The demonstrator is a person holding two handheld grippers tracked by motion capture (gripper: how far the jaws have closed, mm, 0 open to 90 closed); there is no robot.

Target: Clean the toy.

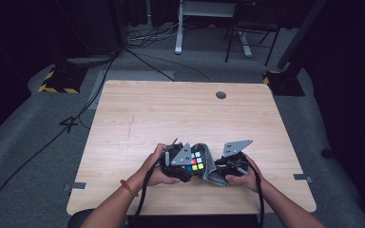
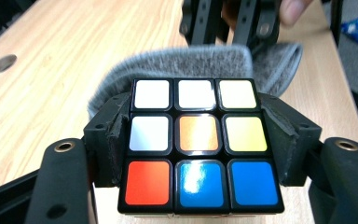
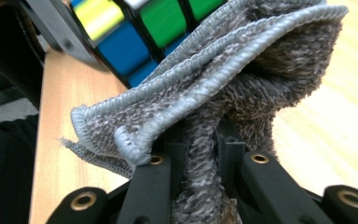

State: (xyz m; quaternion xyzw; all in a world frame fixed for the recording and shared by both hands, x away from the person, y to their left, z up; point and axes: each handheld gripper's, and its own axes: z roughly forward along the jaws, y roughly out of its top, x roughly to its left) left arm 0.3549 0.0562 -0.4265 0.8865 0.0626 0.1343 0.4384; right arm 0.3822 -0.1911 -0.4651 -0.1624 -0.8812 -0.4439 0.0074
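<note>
Dark curtains and a grey floor strewn with cables surround a pale wooden desk point(image 1: 138, 118), seen in the centre of the high view. Two forearms enter from the bottom edge of that frame and meet just below the middle, the wrists angled inward toward each other. The left hand-held gripper point(image 1: 183, 164) is held left of centre, the hand wrapped around its body from the left, and an orange band is worn on that wrist. The right hand-held gripper point(image 1: 225, 166) is held just to the right of it, gripped from the right side.

A colour-tiled puzzle cube point(image 1: 196, 160) is seen between the two in the high view, above the near part of the desk, with a grey cloth point(image 1: 209, 164) draped against its right side.

In the left gripper view the cube point(image 2: 198, 144) is shown clamped between the padded jaws at frame centre, its white, orange, yellow, red and blue tiles facing the camera, and the cloth point(image 2: 186, 63) lies behind it in the upper middle.

In the right gripper view the jaws are closed tight on a pinched fold of the cloth point(image 3: 205, 93), and green, blue and yellow cube faces point(image 3: 135, 28) are visible at the upper left, touched by the cloth
</note>
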